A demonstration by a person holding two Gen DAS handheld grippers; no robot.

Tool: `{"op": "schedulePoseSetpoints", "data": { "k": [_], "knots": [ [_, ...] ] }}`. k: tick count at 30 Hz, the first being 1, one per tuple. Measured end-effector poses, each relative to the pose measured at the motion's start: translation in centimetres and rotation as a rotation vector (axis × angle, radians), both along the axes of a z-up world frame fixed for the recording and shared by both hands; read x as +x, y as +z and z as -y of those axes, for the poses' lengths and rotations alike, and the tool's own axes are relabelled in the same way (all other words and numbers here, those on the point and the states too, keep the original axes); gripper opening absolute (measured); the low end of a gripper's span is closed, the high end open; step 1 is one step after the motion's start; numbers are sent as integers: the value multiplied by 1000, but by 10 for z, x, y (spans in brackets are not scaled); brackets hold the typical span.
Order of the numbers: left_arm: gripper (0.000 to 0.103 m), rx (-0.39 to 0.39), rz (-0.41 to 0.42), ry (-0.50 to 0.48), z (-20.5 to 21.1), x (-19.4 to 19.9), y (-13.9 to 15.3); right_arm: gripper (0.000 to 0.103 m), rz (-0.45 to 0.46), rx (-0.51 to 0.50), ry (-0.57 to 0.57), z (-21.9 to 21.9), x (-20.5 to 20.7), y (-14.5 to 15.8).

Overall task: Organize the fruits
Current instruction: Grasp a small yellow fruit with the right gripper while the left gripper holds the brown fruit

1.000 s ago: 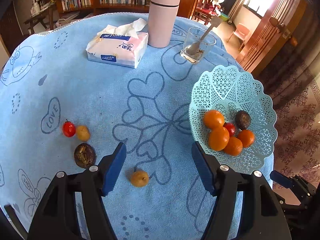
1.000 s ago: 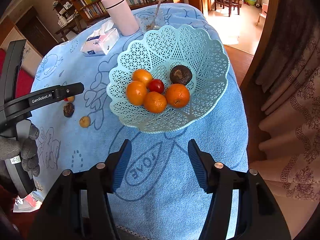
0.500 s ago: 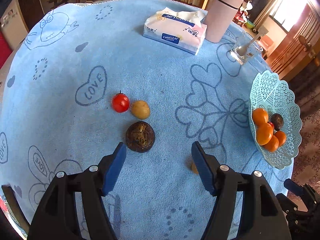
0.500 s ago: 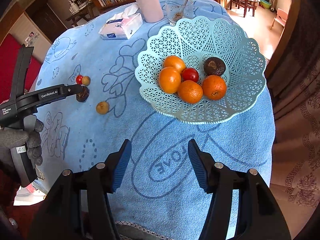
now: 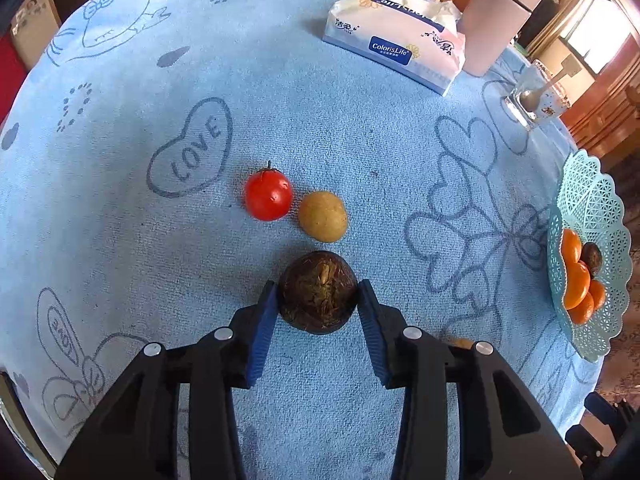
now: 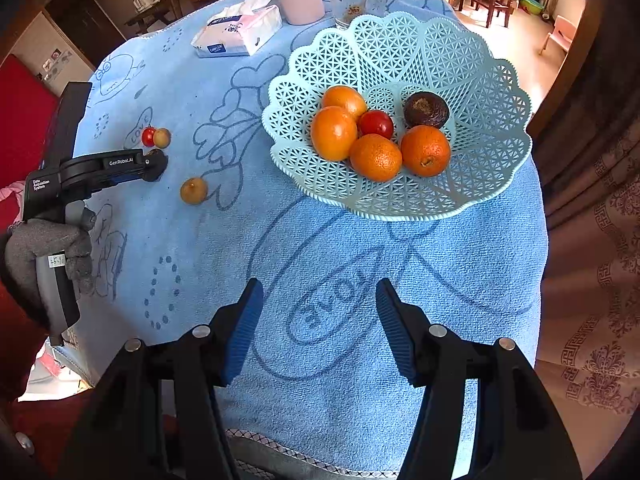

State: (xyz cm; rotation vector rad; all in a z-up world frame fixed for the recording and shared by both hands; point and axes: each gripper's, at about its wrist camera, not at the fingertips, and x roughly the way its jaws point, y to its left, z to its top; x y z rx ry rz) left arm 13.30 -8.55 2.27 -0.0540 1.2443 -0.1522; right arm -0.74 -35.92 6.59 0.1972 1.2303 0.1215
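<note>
My left gripper [image 5: 318, 296] has closed its blue pads onto both sides of a dark brown round fruit [image 5: 318, 298] that rests on the blue cloth. Just beyond it lie a red tomato [image 5: 267, 196] and a small yellow-brown fruit [image 5: 322, 216]. Another small yellow-brown fruit [image 6: 193, 190] lies to the right of the left gripper [image 6: 154, 166]. The teal lattice basket [image 6: 460, 52] holds several oranges, a tomato [image 6: 375, 124] and a dark fruit [image 6: 425, 110]. My right gripper [image 6: 318, 312] is open and empty above the cloth, in front of the basket.
A tissue pack [image 5: 394, 54], a pink tumbler [image 5: 498, 18] and a glass with a spoon [image 5: 536, 98] stand at the far side of the round table. The basket [image 5: 600, 208] sits near the right edge. Bookshelves and a curtain surround the table.
My left gripper moved forward and down and closed on the dark brown fruit. My right gripper drew slightly closer to the basket and stayed open.
</note>
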Motion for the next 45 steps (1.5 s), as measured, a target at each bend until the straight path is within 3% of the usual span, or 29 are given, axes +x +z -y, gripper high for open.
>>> {"op": "schedulePoseSetpoints", "data": {
  "k": [11, 25, 36, 39, 45],
  "knots": [
    [41, -15, 21, 49, -46, -39, 26, 60, 1, 51, 129, -53, 29, -1],
    [41, 0, 19, 110, -107, -90, 42, 60, -13, 50, 180, -114, 81, -23],
    [41, -1, 14, 146, -132, -102, 43, 40, -44, -55, 205, -142, 103, -50],
    [41, 1, 15, 148, -135, -103, 43, 29, -38, -78, 209, -146, 103, -50],
    [41, 3, 11, 148, -135, -105, 43, 29, -29, -30, 194, -142, 97, -36]
  ]
}}
